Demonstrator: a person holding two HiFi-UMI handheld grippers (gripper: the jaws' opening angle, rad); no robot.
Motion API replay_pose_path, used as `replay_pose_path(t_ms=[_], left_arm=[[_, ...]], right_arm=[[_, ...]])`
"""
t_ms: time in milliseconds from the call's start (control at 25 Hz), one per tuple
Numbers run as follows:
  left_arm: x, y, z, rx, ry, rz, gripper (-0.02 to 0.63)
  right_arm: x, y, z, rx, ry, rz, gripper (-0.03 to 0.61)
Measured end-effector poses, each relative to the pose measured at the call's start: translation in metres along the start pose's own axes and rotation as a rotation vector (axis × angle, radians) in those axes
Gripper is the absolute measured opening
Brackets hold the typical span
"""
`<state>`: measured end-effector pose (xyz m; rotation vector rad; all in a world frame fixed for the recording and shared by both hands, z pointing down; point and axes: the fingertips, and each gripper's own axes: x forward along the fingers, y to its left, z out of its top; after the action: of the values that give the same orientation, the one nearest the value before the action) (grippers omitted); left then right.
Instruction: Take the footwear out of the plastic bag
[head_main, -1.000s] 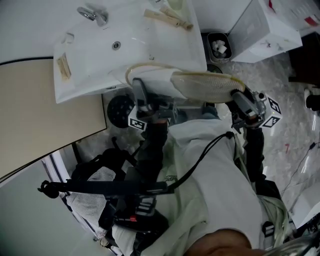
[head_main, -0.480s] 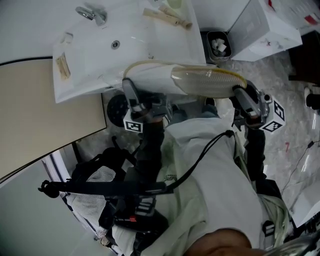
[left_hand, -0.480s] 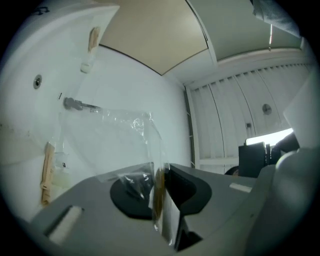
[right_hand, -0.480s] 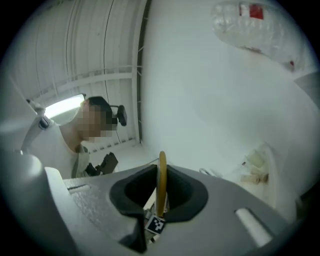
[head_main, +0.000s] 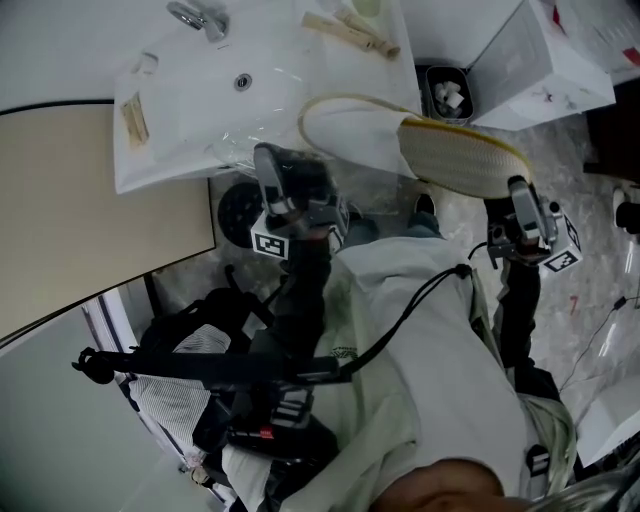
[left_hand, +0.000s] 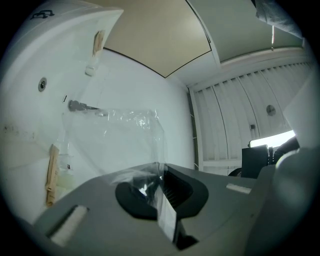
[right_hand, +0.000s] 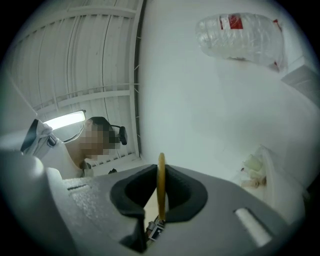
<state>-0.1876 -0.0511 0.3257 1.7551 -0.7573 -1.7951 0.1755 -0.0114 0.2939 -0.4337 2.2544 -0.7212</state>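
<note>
Almost done: the left tongs (left_hand: 159, 189) pinch the clear bag (left_hand: 125, 132); the right tongs (right_hand: 161, 194), just squeezing tighter, grip the slipper (head_main: 455, 158), which looks nearly free.

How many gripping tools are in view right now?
2. The left tool is shut on the clear plastic bag by the sink; the right tool, its jaws having just closed further, grips the slipper's edge. No others show.

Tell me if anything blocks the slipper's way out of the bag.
Nothing visible does. The right gripper, its jaws just closed further, grips the sole edge of the slipper; the left gripper is shut on the clear plastic bag. Past the heel is only open air. Whether the toe is inside it is unclear.
</note>
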Motion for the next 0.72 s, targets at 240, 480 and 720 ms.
replay_pose_path(t_ms=[240, 480, 720], left_arm=[[-0.001, 0.0, 0.017, 0.031, -0.02, 0.001, -0.015], [-0.006, 0.007, 0.02, 0.052, -0.021, 0.019, -0.015], [-0.01, 0.015, 0.018, 0.042, -0.014, 0.045, -0.015]], right_arm=[[-0.02, 0.006, 0.034, -0.071, -0.055, -0.033, 0.04], [-0.04, 0.009, 0.066, -0.153, -0.107, -0.073, 0.04], [-0.039, 0.028, 0.088, -0.208, -0.171, -0.047, 0.04]])
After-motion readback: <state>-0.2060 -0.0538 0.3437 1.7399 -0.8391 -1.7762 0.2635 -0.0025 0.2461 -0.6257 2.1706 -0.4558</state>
